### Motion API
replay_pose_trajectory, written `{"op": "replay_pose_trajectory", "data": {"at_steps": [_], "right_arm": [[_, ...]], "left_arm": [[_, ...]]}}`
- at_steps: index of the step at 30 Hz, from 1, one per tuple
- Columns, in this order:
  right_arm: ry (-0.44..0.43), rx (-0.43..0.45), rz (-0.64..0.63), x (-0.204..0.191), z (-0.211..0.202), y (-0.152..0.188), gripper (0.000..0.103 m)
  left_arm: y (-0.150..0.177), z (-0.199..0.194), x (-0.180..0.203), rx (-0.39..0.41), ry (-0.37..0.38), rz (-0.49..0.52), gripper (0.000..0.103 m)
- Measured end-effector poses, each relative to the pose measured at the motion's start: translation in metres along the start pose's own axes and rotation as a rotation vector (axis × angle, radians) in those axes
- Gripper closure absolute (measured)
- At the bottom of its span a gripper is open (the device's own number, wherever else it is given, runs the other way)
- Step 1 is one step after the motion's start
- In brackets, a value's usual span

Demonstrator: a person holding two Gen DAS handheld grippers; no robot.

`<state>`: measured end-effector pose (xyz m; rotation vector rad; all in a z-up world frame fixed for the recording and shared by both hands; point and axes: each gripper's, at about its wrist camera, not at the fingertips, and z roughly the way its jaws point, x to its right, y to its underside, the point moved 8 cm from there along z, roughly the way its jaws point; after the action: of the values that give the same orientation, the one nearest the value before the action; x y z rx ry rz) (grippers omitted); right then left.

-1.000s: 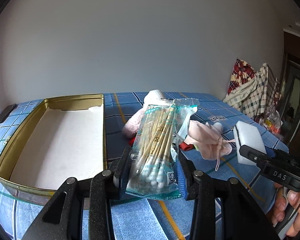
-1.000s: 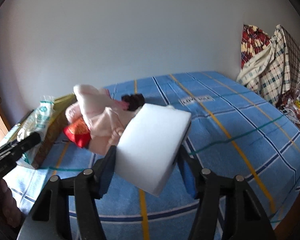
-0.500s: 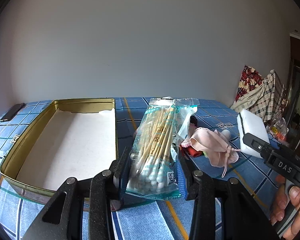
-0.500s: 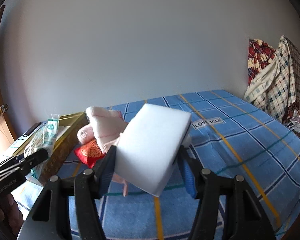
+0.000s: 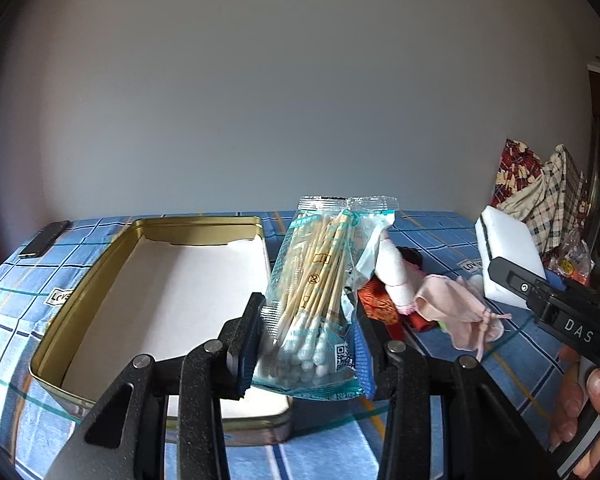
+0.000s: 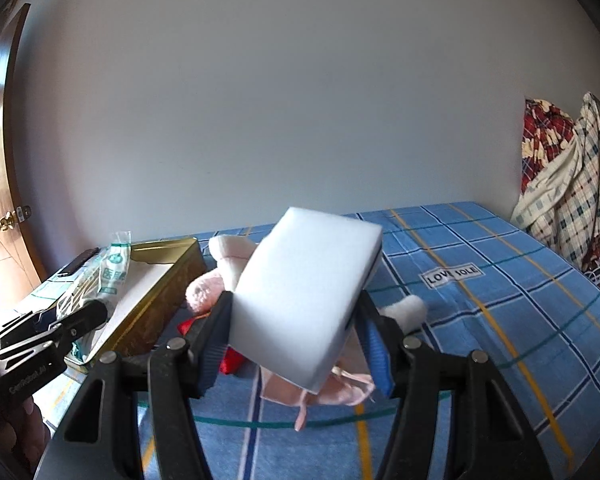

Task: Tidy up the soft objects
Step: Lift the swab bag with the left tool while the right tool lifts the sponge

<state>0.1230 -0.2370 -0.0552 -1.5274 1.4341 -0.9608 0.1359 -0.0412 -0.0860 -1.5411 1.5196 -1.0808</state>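
A blue plaid bedcover (image 6: 480,320) is seen spread across the whole surface, crossed by yellow and green lines; a patterned pile of checked cloth (image 6: 568,184) is heaped at its far right against the wall; an open gold tin (image 5: 84,312) with a white floor is set on the cover's left part, its long side running away from the camera; a dark phone (image 5: 44,239) is laid beyond the tin's far left corner. A white sponge block (image 6: 304,300) is clamped between the fingers of the right gripper (image 6: 296,344) and is held tilted above the cover, to the right of the tin; the same block is visible at the right edge of the left wrist view, raised over the bed. A clear packet of cotton swabs (image 5: 316,300) is pinched at its lower end by the left gripper (image 5: 306,354) and is held upright just over the tin's near right corner. A pink plush toy (image 6: 220,272), a pink drawstring pouch (image 5: 456,312) and a small red item (image 5: 376,304) are gathered on the cover between the two tools, just beside the tin's right wall.
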Motion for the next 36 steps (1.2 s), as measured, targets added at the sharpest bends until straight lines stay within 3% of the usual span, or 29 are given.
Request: {"op": "replay_pose_trajectory", "data": {"at_steps": [36], "right_arm": [[-0.081, 0.021, -0.065, -0.058, 0.047, -0.005, 0.043]], "left_arm": [[-0.008, -0.005, -0.073, 0.033, -0.141, -0.056, 0.061]]}}
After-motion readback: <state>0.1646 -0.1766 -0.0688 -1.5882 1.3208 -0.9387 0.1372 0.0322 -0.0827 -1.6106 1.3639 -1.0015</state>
